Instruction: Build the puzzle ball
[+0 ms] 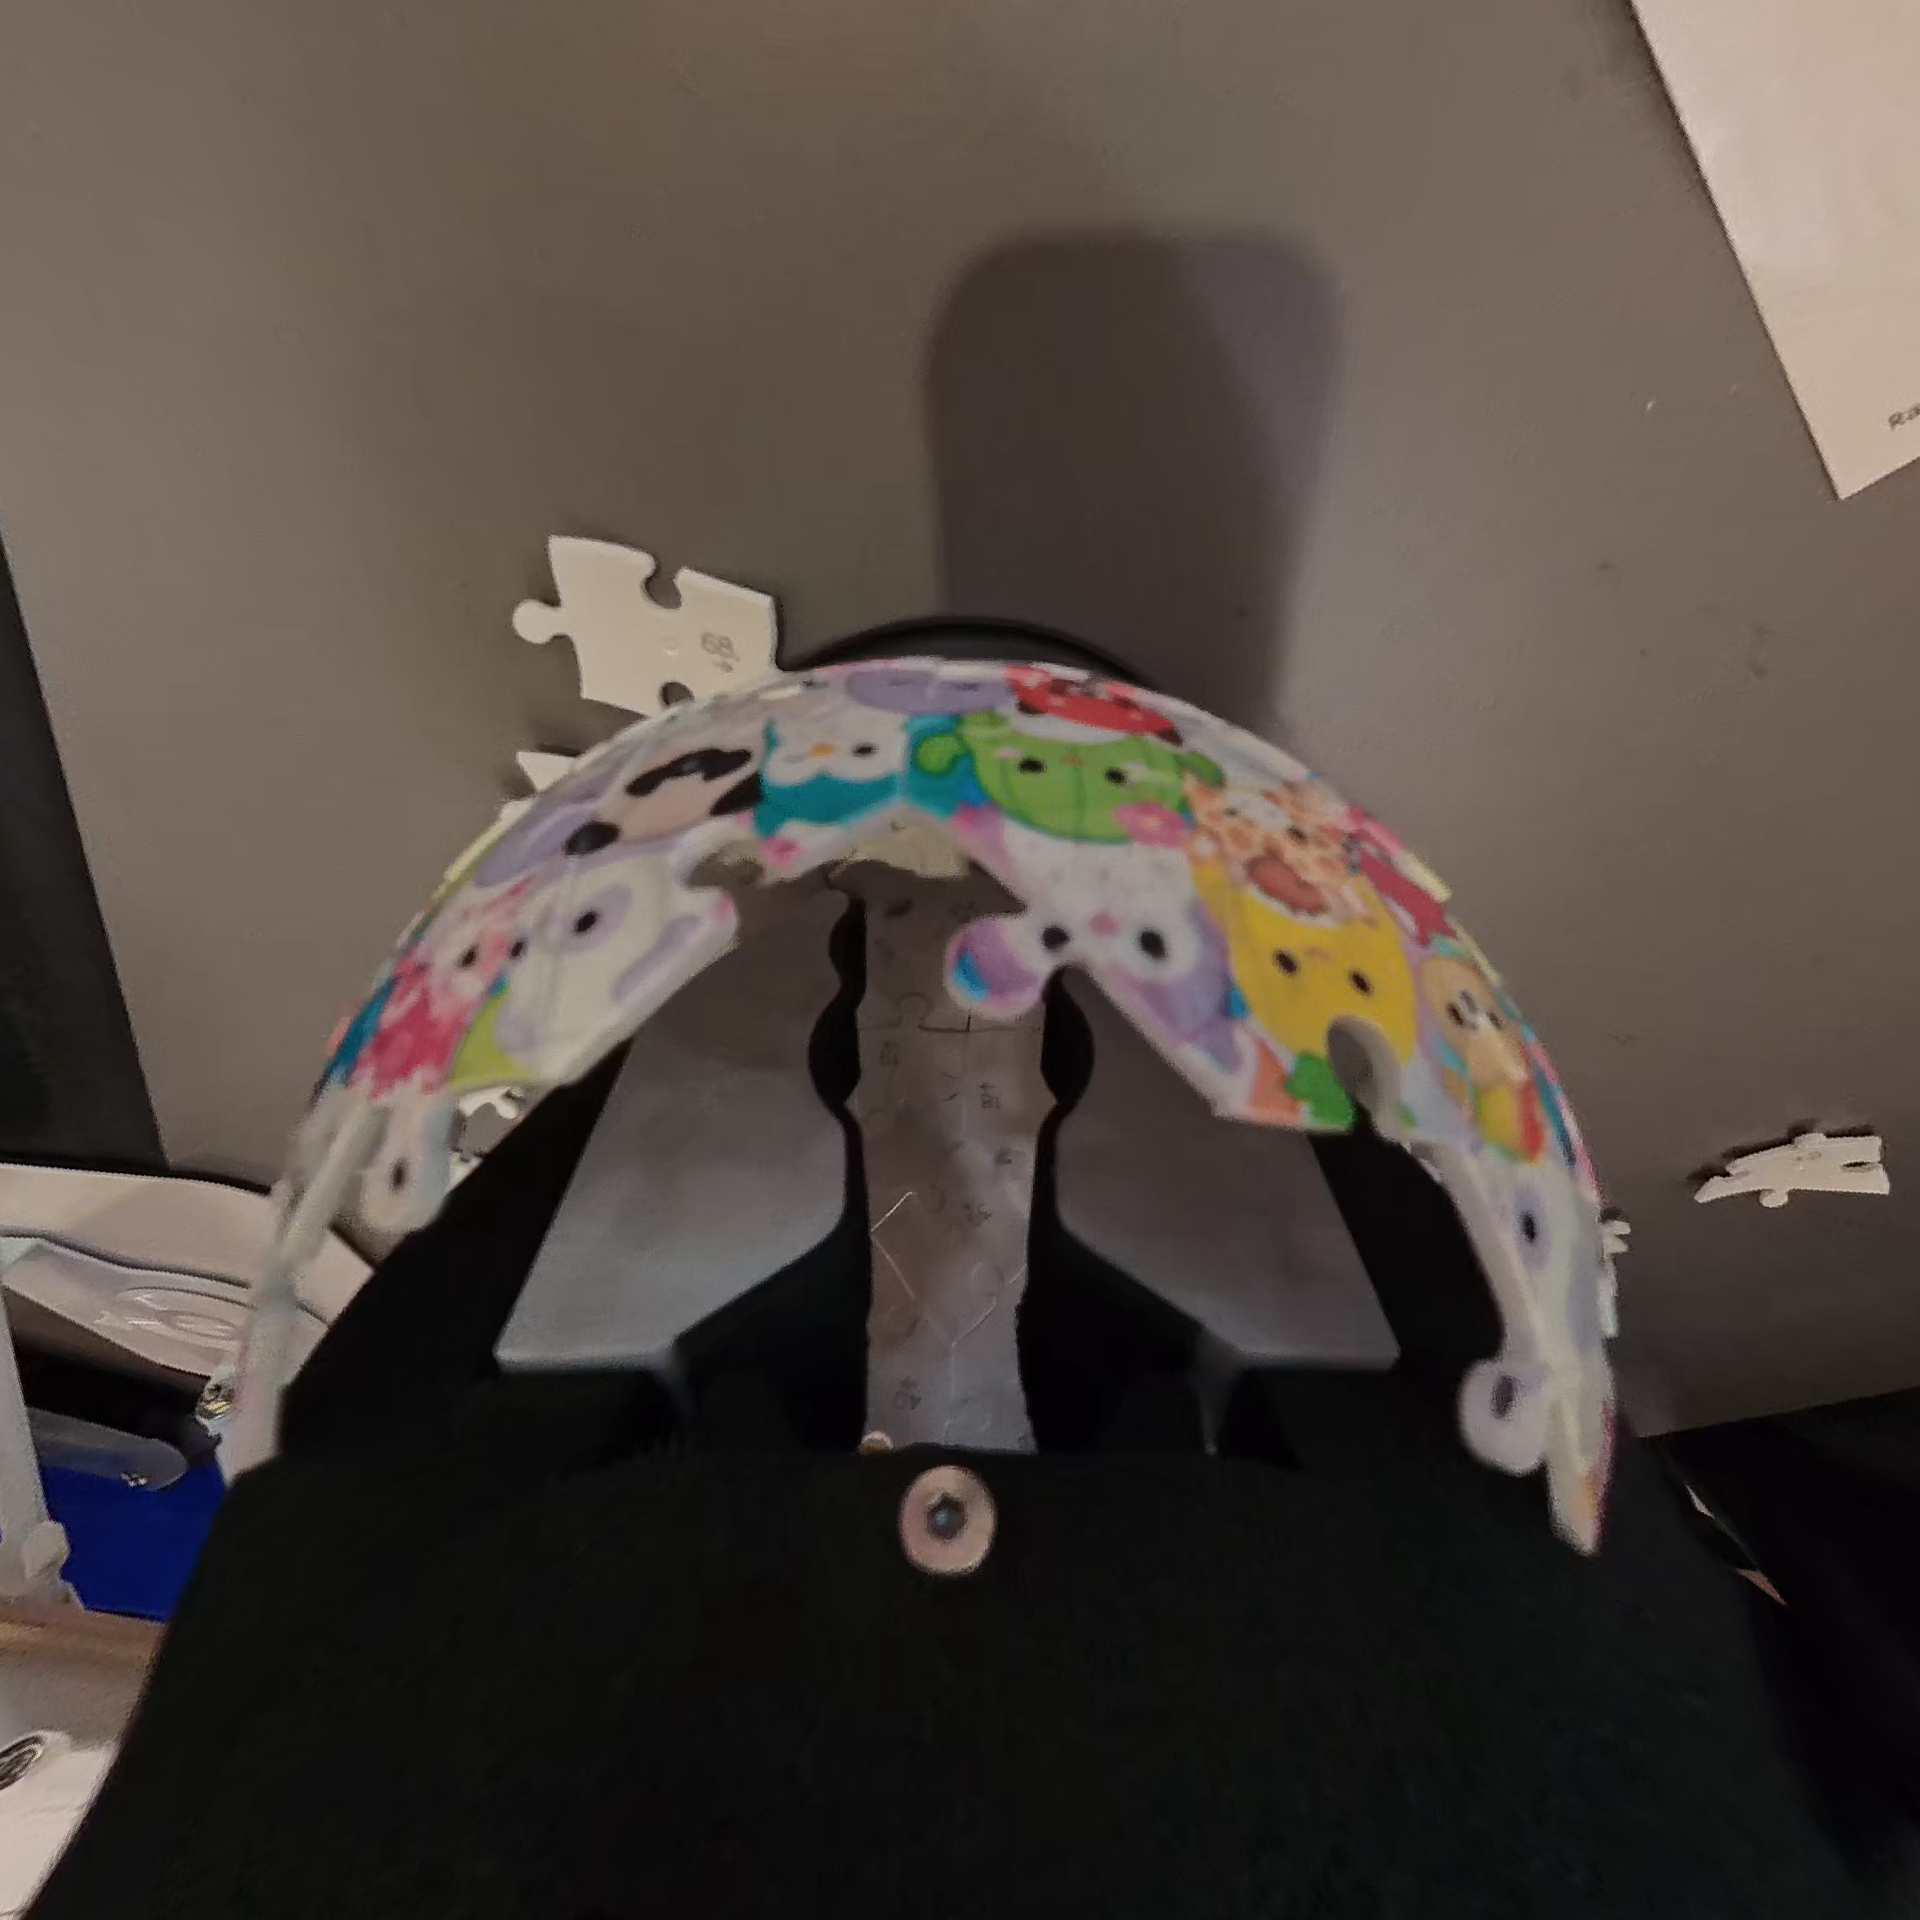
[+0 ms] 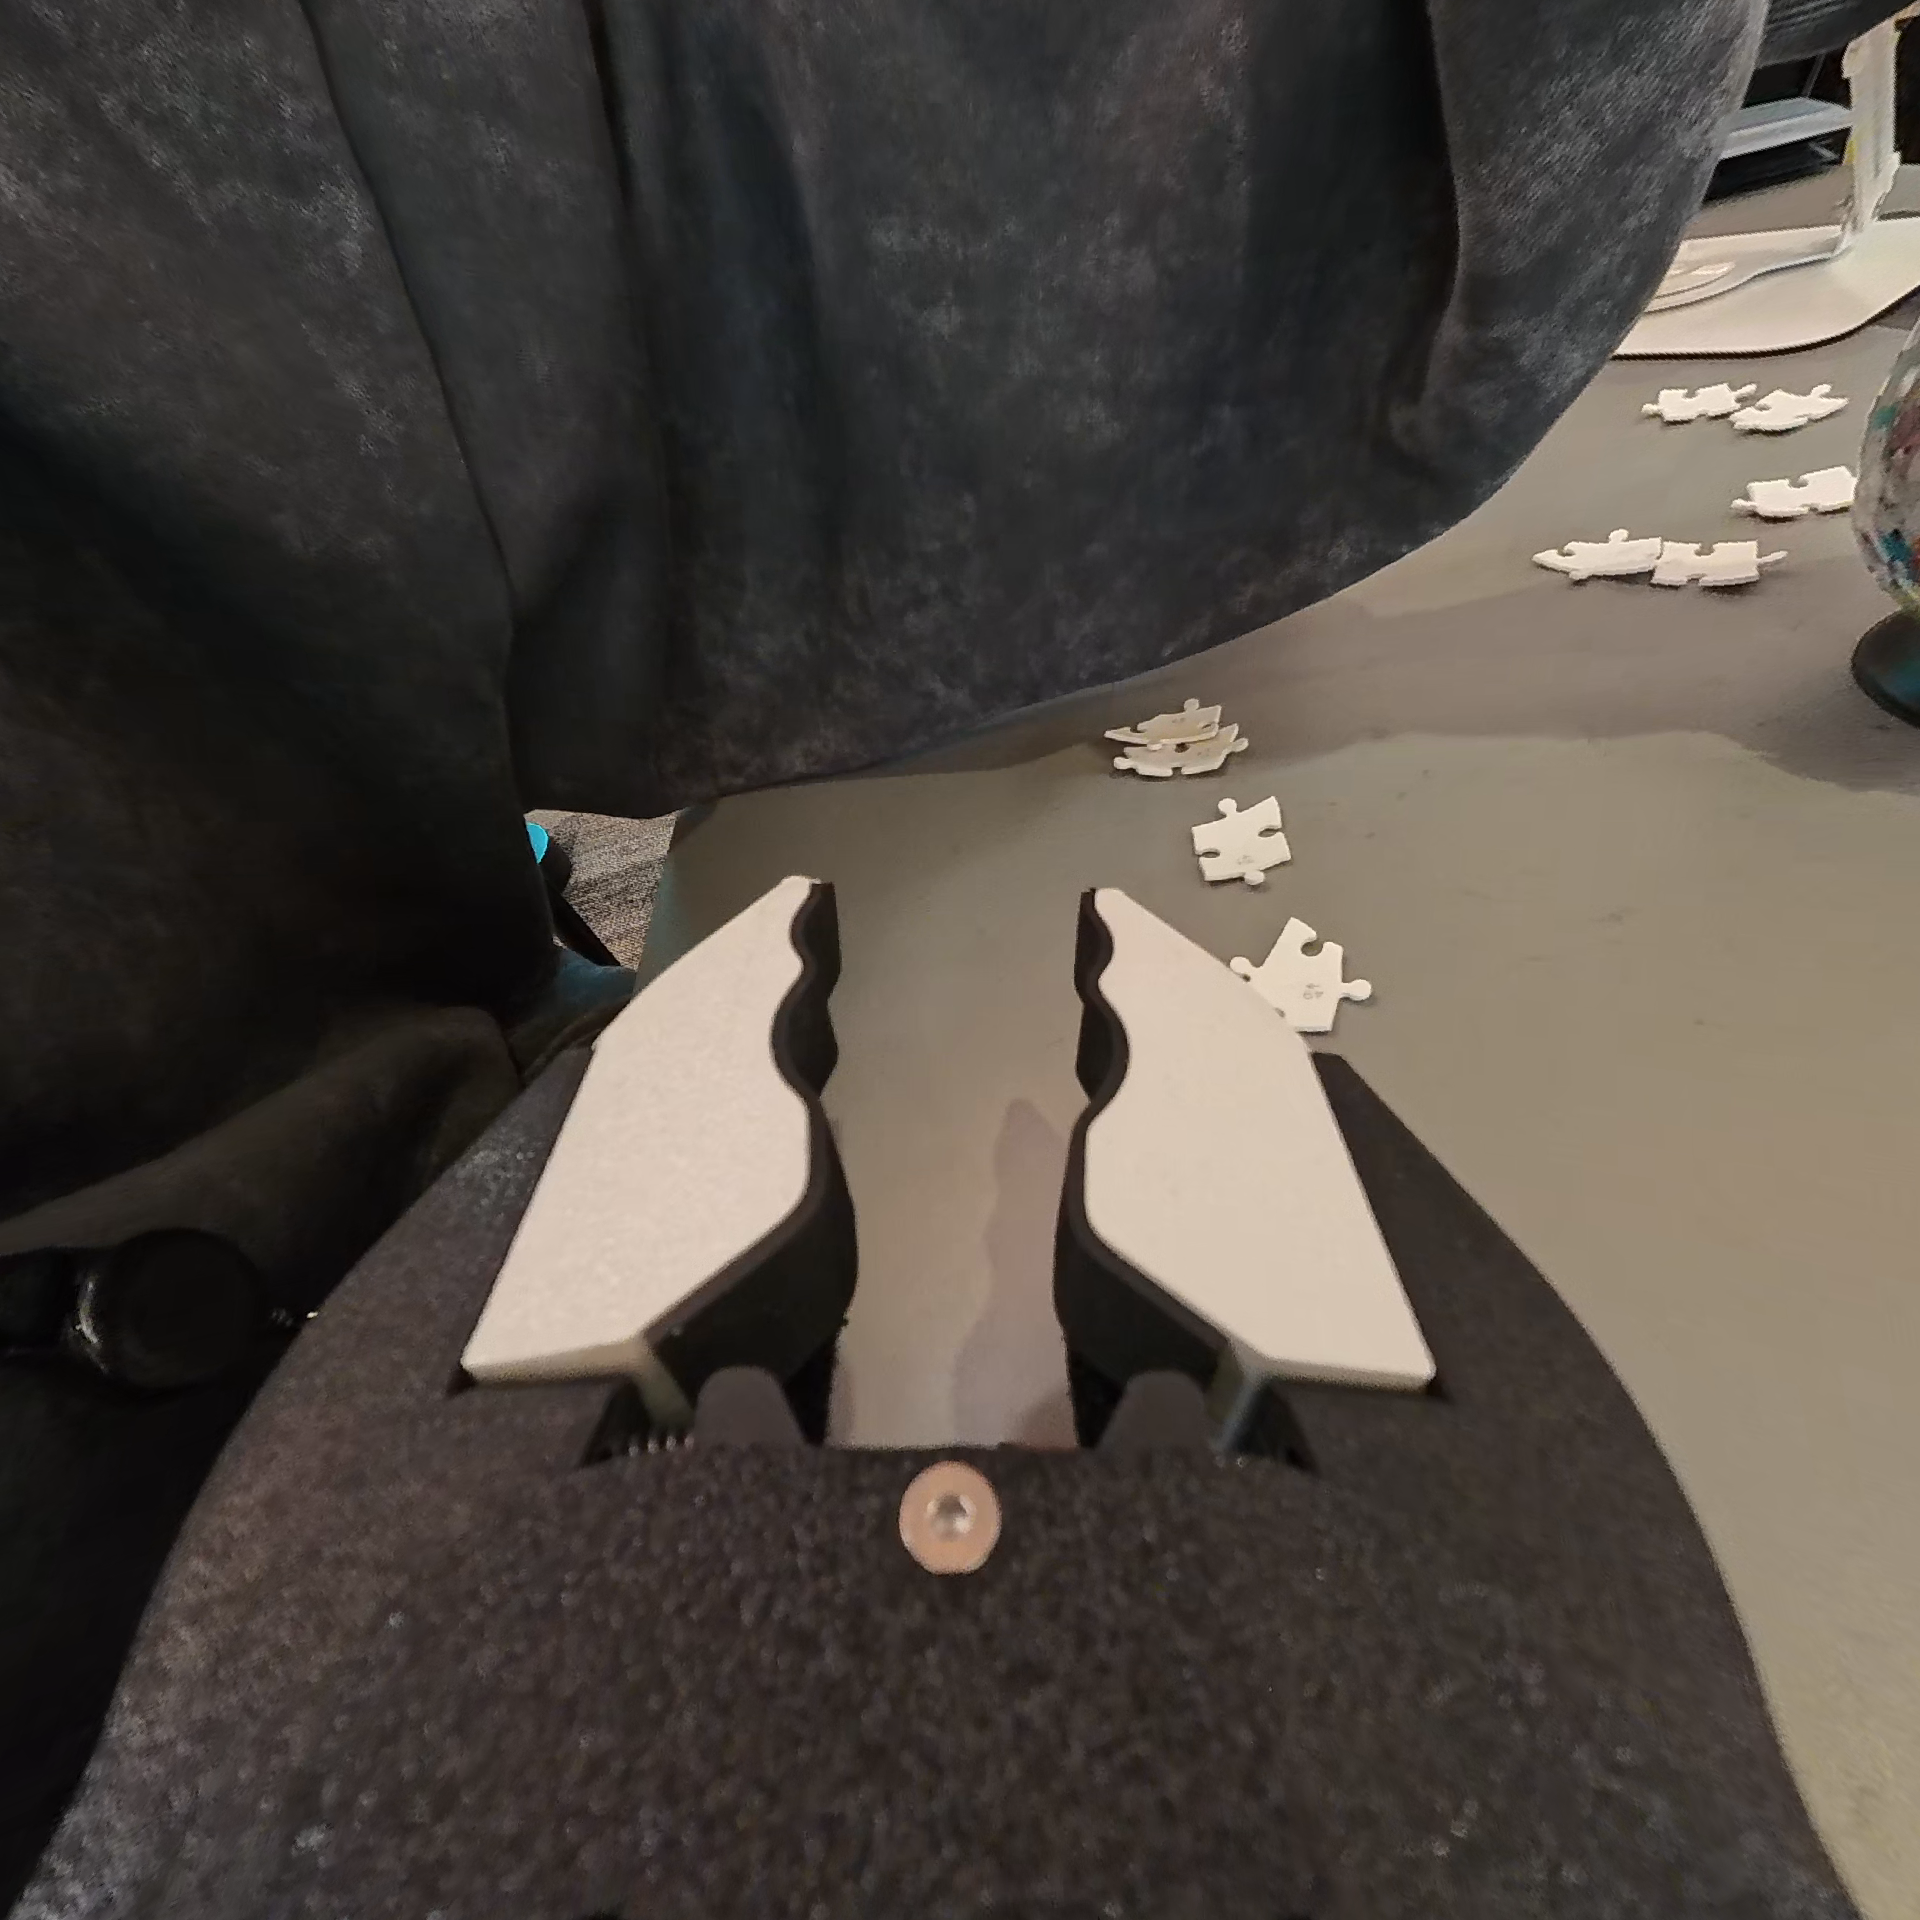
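Left tool (image 1: 951,935) reaches inside puzzle ball (image 1: 1039,790), grip unclear — right tool (image 2: 956,914) apart, empty.

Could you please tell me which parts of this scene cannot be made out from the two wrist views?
- Left gripper fingertips: left wrist view, hidden under the puzzle ball shell; its grip cannot be told.
- Black stand: mostly hidden behind the shell.
- Ball and stand: right wrist view, cut off by the right edge.
- Loose pieces: printed sides face down.
- Table's near-left part: covered by dark fabric.
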A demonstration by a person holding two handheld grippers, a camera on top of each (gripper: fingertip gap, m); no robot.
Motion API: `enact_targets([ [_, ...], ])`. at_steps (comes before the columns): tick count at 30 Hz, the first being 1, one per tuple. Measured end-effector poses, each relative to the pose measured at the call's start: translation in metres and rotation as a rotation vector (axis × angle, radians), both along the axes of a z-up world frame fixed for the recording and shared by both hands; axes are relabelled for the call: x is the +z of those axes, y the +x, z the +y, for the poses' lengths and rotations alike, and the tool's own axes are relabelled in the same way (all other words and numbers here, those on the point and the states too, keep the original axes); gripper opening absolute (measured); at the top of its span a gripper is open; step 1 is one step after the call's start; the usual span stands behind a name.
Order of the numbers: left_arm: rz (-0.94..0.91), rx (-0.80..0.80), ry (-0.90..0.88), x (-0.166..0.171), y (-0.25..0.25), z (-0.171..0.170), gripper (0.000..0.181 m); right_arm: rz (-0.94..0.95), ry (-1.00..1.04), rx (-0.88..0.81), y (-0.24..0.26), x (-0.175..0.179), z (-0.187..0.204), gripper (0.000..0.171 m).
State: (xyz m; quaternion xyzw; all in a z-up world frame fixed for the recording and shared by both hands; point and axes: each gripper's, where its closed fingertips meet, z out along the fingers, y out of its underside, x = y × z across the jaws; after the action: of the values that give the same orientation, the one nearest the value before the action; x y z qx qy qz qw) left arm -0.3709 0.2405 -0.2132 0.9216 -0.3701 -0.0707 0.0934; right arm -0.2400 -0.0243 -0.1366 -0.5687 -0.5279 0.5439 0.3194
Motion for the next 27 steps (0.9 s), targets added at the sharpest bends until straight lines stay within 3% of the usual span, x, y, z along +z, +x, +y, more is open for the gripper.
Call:
enact_targets([
  [6, -0.011, -0.024, -0.016, 0.001, 0.001, -0.005, 0.026, 0.001, 0.001, 0.000, 0.000, 0.000, 0.000, 0.044],
  [7, -0.034, -0.027, -0.024, 0.001, 0.004, -0.007, 0.009, 0.001, 0.001, -0.001, 0.000, 0.001, 0.000, 0.044],
  [8, -0.045, -0.028, -0.016, 0.002, 0.005, -0.007, 0.004, 0.002, 0.001, -0.001, 0.000, 0.001, 0.000, 0.044],
  [13, -0.028, -0.037, -0.014, 0.004, 0.001, -0.007, 0.007, -0.001, 0.002, -0.001, 0.000, 0.000, 0.000, 0.044],
  [16, -0.018, -0.030, -0.007, 0.004, 0.000, -0.007, 0.020, -0.002, 0.003, -0.001, 0.000, 0.000, 0.000, 0.044],
  [22, 0.038, -0.030, 0.010, 0.002, -0.008, -0.006, 0.027, 0.000, 0.003, 0.001, 0.001, 0.001, 0.000, 0.043],
  [27, 0.027, 0.006, -0.020, 0.001, -0.007, -0.009, 0.022, 0.000, 0.005, 0.001, 0.001, 0.001, 0.000, 0.043],
])
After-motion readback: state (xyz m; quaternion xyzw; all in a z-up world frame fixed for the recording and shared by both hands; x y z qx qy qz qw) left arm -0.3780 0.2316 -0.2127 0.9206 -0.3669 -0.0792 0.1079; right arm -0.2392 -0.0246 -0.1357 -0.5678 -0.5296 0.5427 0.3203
